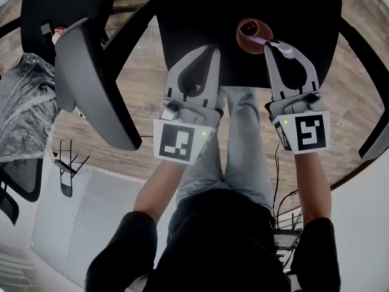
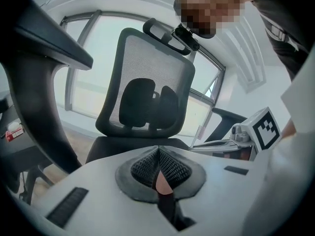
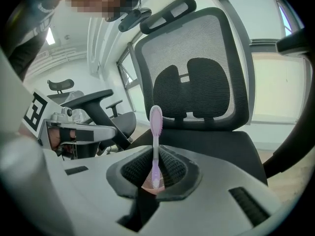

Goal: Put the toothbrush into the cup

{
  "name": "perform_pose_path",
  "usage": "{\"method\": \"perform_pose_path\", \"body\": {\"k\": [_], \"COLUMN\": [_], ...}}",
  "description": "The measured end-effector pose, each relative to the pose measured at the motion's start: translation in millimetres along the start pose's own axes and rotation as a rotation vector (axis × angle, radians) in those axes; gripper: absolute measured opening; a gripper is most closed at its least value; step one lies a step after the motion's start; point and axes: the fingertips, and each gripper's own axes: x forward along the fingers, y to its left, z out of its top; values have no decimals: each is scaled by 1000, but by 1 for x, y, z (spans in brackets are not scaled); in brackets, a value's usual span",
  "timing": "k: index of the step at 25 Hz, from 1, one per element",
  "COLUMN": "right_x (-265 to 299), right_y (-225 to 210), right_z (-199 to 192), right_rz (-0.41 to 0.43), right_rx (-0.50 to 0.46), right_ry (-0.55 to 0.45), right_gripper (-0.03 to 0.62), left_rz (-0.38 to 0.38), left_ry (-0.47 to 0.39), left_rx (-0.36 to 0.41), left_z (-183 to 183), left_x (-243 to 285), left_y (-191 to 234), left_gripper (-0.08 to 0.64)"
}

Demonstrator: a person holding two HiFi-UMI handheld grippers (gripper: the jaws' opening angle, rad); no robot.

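Over the black table (image 1: 200, 17), right tongs (image 3: 156, 157) grip the toothbrush (image 3: 155, 127) head-up.

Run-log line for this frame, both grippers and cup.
left gripper: shut, empty | right gripper: shut on toothbrush, head sticking out | cup: on table, toothbrush not yet inside

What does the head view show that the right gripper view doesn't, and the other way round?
Only the head view shows the brown cup on the black table, with the pink toothbrush near its rim, plus the person's legs and the wooden floor. Only the right gripper view shows the mesh chair back, the windows and the textured pads pressing on the handle. Both show the toothbrush held in the right claw, and the left claw.
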Motion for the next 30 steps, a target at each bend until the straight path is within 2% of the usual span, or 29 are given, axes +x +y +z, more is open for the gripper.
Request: {"method": "perform_pose_path", "body": {"k": [11, 21, 30], "right_x": [17, 28, 38], "right_y": [0, -12, -20], "right_z": [-28, -30, -30], "right_rz": [1, -52, -111], "right_rx": [4, 19, -69], "right_ry": [69, 92, 138], "right_gripper": [48, 49, 49], "left_rz": [11, -11, -10], "left_ry": [4, 9, 23], "left_rx": [-28, -39, -50], "left_z": [-19, -20, -23], "left_x": [10, 17, 22], "left_y": [18, 12, 11], "left_gripper": [21, 21, 21]}}
